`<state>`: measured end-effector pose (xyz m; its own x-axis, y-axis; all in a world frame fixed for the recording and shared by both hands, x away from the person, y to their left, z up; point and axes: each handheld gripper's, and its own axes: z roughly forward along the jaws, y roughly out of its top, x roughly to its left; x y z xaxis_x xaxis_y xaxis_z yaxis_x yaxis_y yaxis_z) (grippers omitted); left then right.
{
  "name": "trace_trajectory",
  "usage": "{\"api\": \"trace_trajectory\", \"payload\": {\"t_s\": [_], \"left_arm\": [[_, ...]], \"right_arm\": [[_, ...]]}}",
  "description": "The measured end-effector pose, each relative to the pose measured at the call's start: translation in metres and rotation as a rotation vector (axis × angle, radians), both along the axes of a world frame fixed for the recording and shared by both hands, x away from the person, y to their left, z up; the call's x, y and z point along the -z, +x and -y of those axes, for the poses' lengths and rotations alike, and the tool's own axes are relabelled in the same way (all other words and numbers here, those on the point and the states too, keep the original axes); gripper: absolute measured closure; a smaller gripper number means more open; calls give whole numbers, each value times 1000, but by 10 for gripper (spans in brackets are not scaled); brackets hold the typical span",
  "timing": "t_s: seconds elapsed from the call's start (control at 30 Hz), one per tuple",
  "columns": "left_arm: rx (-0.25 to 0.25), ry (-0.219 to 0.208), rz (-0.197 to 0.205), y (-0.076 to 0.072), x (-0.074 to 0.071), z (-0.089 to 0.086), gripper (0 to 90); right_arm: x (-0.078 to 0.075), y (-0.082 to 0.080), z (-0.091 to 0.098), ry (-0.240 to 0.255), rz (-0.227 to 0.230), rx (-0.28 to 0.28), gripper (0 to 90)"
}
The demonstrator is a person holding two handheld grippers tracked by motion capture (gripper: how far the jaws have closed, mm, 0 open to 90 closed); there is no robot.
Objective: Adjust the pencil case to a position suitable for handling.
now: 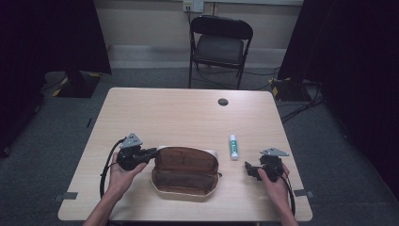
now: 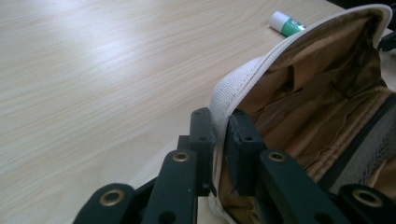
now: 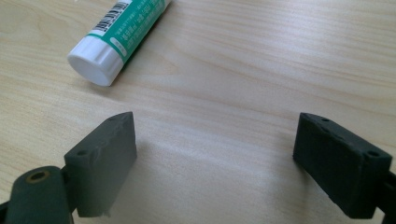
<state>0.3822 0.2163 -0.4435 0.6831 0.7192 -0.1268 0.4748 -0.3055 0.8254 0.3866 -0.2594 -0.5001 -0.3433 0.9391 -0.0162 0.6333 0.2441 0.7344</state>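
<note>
An open pouch (image 1: pixel 186 174) with a cream outside and brown lining lies near the table's front edge. My left gripper (image 1: pixel 151 152) is at its left end, shut on the pouch's cream rim (image 2: pixel 223 100), which sits pinched between the two black pads. A white and green glue stick (image 1: pixel 233 146) lies to the right of the pouch; in the right gripper view the glue stick (image 3: pixel 122 35) is at upper left, beyond the jaws. My right gripper (image 1: pixel 248 168) hovers low over bare wood just right of the pouch, open, with nothing between its fingers (image 3: pixel 103 163).
The light wooden table (image 1: pixel 188 113) has a dark round cable hole (image 1: pixel 223 101) near its far edge. A black folding chair (image 1: pixel 219 47) stands behind the table. Dark curtains hang at both sides and cables lie on the floor at right.
</note>
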Motion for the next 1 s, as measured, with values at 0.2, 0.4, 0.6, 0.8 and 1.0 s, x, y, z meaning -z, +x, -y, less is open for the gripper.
{"api": "trace_trajectory", "payload": {"t_s": [0.2, 0.4, 0.6, 0.8, 1.0], "left_arm": [[9, -43, -27, -5, 3, -8, 818], [12, -74, -32, -5, 3, -9, 668], [8, -59, -35, -9, 0, -15, 473], [-20, -31, -51, -14, 0, -34, 293], [-38, -23, -75, -20, 0, -51, 245]], "right_arm": [[0, 0, 0, 0, 0, 0, 125], [0, 1, 0, -1, 1, 2, 125], [0, 1, 0, -2, 2, 2, 125], [0, 1, 0, -1, 2, 2, 126], [0, -1, -2, 0, 0, 23, 126]]}}
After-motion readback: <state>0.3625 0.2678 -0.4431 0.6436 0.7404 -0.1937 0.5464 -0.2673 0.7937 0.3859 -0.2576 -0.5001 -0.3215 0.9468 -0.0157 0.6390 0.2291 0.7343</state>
